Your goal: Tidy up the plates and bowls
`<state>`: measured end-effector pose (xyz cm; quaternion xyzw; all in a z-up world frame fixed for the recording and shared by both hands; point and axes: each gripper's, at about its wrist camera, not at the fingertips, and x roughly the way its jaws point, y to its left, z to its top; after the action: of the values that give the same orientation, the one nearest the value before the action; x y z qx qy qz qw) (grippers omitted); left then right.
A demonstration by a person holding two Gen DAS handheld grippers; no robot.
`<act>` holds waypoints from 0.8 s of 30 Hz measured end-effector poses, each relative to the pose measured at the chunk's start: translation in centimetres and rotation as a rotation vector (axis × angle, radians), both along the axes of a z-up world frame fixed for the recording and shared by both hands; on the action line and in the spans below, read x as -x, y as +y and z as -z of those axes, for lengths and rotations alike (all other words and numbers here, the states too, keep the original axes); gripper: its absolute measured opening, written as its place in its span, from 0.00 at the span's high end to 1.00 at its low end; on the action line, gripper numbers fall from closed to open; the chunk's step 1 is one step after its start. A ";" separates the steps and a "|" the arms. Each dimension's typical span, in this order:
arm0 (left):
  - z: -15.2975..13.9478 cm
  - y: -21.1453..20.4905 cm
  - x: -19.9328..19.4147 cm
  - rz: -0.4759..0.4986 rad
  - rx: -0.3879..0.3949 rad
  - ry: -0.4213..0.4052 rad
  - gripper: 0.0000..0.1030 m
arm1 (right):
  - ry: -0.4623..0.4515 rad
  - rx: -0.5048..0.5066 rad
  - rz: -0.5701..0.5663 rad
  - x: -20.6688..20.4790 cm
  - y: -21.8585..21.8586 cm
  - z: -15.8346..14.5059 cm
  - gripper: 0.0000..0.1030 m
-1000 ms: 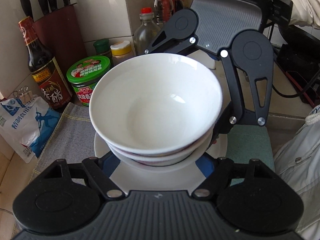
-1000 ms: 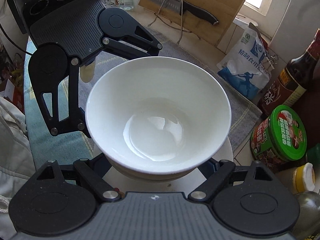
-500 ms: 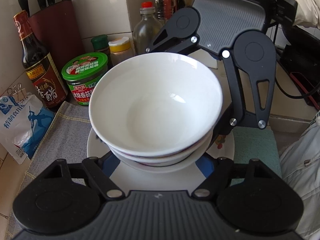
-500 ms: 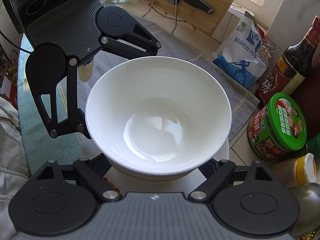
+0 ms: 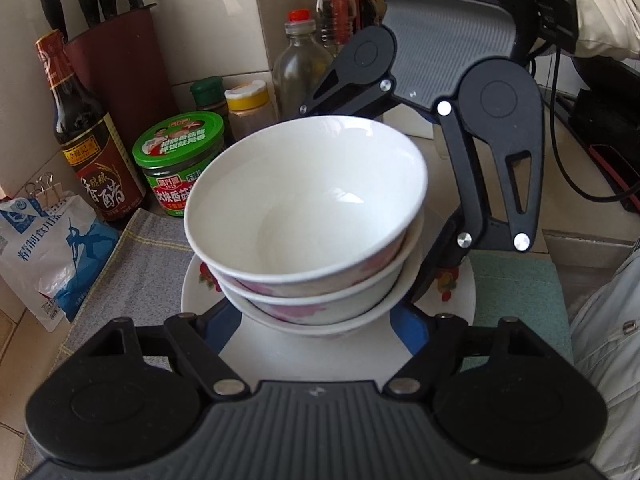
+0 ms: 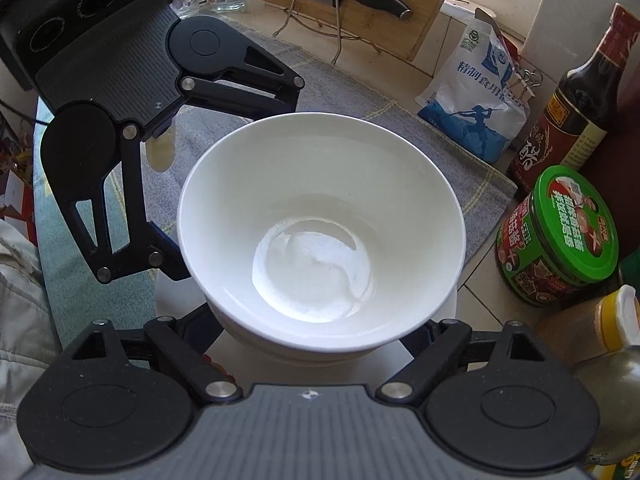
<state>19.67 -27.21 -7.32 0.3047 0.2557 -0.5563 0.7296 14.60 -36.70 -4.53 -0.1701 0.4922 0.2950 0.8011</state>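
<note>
Right gripper (image 6: 320,344) jaws are opening around the lower of the stacked white floral ceramic bowls (image 5: 308,216); the left gripper (image 5: 320,316) straddles the stack's base, grip uncertain. Bowls sit on a white floral plate (image 5: 256,352); green-lidded jar (image 5: 180,160) at ten o'clock. A tilted top bowl may slide off.

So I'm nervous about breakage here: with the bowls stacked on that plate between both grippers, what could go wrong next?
1. The stack of bowls sits off-centre on the plate and looks slightly skewed, so a tilt could slide it.
2. The right gripper jaws are opening around the stack; a snag could nudge the top bowl.
3. The green-lidded jar and dark bottle stand close by and could get knocked.
</note>
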 end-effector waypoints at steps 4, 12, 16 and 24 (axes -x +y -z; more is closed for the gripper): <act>0.0 0.3 0.2 -0.030 0.019 0.011 0.13 | -0.007 -0.005 -0.002 0.2 0.2 -0.1 0.00; -0.9 4.3 3.4 -0.150 0.153 -0.055 0.02 | -0.056 0.032 0.148 1.8 0.8 -1.9 0.00; -1.9 7.8 5.6 -0.206 0.280 -0.077 0.01 | -0.100 0.116 0.326 3.9 2.8 -3.7 0.00; -4.8 12.5 7.2 -0.438 0.353 -0.117 0.01 | -0.173 0.195 0.870 7.5 8.0 -6.2 0.00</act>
<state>12.50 -14.71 -2.50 0.1422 0.1719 -0.4028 0.8877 7.13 -28.72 1.69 -0.0461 0.4745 -0.1321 0.8690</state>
